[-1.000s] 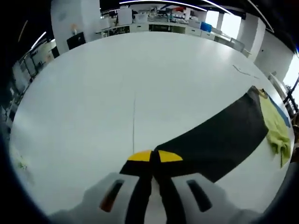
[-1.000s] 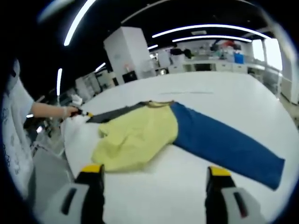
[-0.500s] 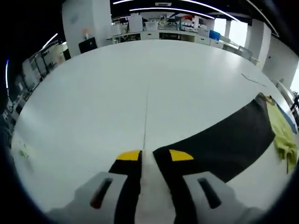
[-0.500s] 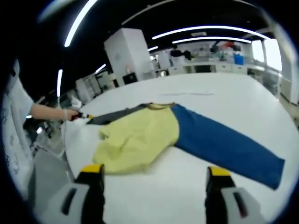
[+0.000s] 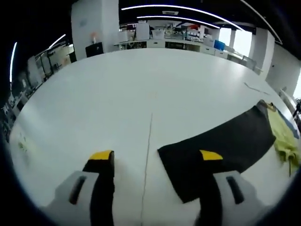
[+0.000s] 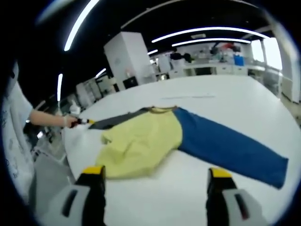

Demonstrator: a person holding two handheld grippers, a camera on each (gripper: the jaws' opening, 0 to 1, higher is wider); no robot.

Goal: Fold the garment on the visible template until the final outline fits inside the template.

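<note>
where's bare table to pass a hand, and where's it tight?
Free: the wide white table beyond and left of the black sleeve; also the strip between the yellow shirt body and the right gripper. Crowded: the middle, where the blue sleeve joins.

Garment [image 6: 155,139] flat on white table [image 6: 221,188]: yellow body, blue & black sleeves spread out.

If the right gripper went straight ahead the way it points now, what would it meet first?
Probably bare white table first, then the yellow body of the garment. The right gripper is open, its fingers empty. Its height above the table is unclear.
</note>
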